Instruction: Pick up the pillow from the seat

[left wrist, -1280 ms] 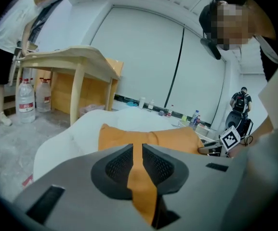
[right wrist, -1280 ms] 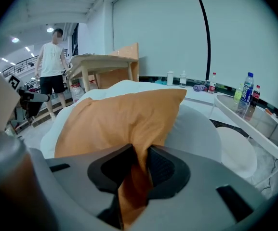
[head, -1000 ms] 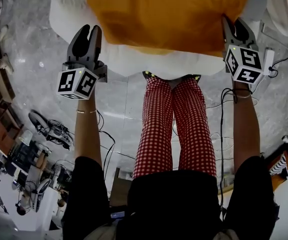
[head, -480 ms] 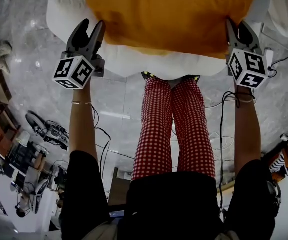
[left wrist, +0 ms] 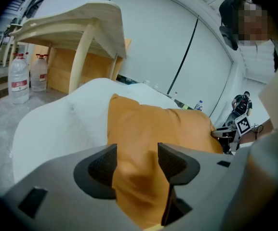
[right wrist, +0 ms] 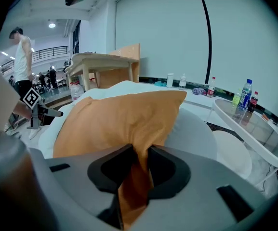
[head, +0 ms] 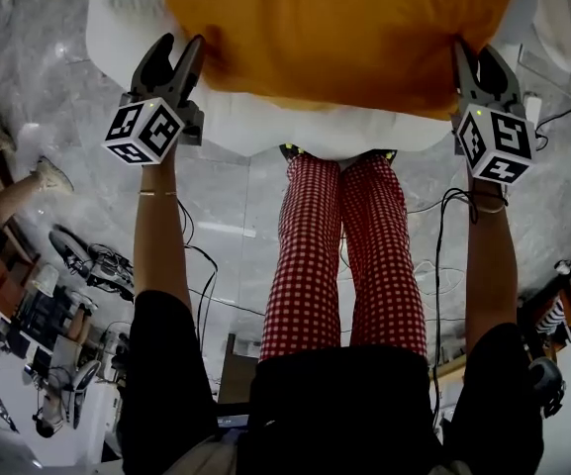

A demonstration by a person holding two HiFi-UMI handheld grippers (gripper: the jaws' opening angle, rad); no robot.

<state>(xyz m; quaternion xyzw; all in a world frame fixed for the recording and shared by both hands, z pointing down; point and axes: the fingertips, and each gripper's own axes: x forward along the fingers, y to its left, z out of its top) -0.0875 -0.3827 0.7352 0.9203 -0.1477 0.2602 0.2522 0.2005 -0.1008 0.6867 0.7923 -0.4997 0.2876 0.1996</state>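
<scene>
Pillow (head: 344, 28), orange and plump, lies on the white seat (head: 295, 127), its long axis running side to side in front of the person, one near corner towards each hand. The right gripper (head: 476, 52) is clamped on the pillow's right corner, fabric pinched tight between its jaws. The left gripper (head: 179, 46), whose jaws have just been opening, stands apart around the left corner, cloth between the pads but not squeezed; closing there looks like the step before a two-handed lift. Beyond the seat are a grey marbled floor (head: 57, 87), a wooden table (left wrist: 76, 23), water bottles (left wrist: 19, 78) and a glass side table (right wrist: 254, 129).
</scene>
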